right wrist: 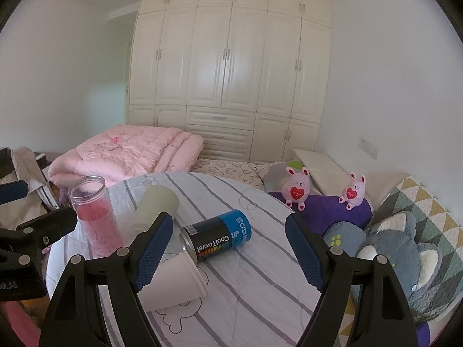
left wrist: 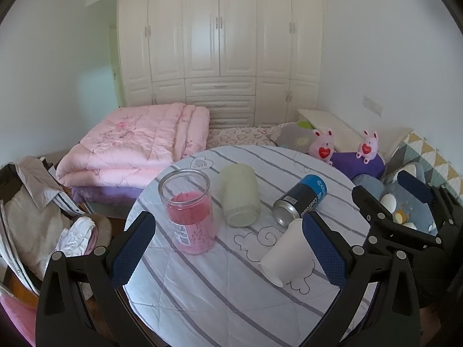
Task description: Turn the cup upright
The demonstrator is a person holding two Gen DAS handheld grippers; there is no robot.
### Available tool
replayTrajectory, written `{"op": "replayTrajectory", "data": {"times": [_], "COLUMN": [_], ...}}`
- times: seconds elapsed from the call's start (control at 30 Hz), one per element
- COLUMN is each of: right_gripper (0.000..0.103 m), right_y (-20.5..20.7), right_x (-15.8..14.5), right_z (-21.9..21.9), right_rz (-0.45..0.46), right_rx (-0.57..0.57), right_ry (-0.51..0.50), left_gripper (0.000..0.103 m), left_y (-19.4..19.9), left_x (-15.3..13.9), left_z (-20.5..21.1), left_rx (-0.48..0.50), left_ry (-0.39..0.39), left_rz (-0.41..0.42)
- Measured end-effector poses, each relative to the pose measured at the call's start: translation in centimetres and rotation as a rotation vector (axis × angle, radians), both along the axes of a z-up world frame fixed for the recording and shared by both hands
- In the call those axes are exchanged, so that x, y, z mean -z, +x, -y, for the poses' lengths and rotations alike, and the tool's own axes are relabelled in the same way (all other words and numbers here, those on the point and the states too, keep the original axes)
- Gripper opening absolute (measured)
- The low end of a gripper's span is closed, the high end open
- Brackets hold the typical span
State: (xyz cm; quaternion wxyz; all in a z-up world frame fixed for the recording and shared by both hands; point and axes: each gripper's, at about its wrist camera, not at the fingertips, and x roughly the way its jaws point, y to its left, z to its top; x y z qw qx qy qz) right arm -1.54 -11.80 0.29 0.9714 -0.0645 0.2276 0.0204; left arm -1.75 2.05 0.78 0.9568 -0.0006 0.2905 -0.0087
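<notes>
Lying on its side on the striped table (left wrist: 202,289), the white paper cup (left wrist: 286,256) points its rim toward the near edge, its base beside a toppled black-and-blue can (left wrist: 301,199). Left gripper (left wrist: 228,248) jaws spread, empty; right gripper (right wrist: 228,254) likewise. In the right wrist view, a finger (right wrist: 153,251) hides part of the cup.

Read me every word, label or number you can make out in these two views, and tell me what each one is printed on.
"CoolTowel": on the black and blue can lying on its side, printed upside down.
"UP": same can, beside the blue band.
"cool...": white brand lettering on its blue band, cut off.
Barcode on the can: too small to read.
White label on the pink jar: blurred.
Red hearts on the two plush bunnies: too small to read.
</notes>
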Motion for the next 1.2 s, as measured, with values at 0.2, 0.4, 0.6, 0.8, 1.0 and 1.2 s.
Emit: {"op": "replayTrajectory", "data": {"times": [0.2, 0.4, 0.6, 0.8, 1.0, 1.2], "right_gripper": [0.081, 0.081, 0.081, 0.081, 0.081, 0.081], "right_y": [0.1, 0.1, 0.0, -0.2, 0.1, 0.2], "right_x": [0.0, 0.3, 0.3, 0.3, 0.4, 0.4], "right_z": [-0.2, -0.6, -0.7, -1.2, -1.6, -2.0], "right_rz": [0.011, 0.023, 0.044, 0.062, 0.066, 0.068], "right_rx": [-0.002, -0.014, -0.020, -0.031, -0.041, -0.047], "right_ry": [0.001, -0.011, -0.013, -0.024, -0.040, -0.050], "left_gripper": [0.103, 0.103, 0.103, 0.103, 0.103, 0.103], "left_y": [-0.6, -0.5, -0.8, -0.9, -1.0, -0.9], "left_x": [-0.1, -0.1, -0.1, 0.0, 0.1, 0.1], "left_z": [0.0, 0.0, -0.6, -1.2, -1.5, -1.8], "left_rx": [-0.016, -0.017, -0.016, -0.014, -0.013, -0.011], "left_ry": [0.028, 0.042, 0.028, 0.010, 0.009, 0.007], "left_rz": [0.066, 0.067, 0.105, 0.125, 0.137, 0.139]}}
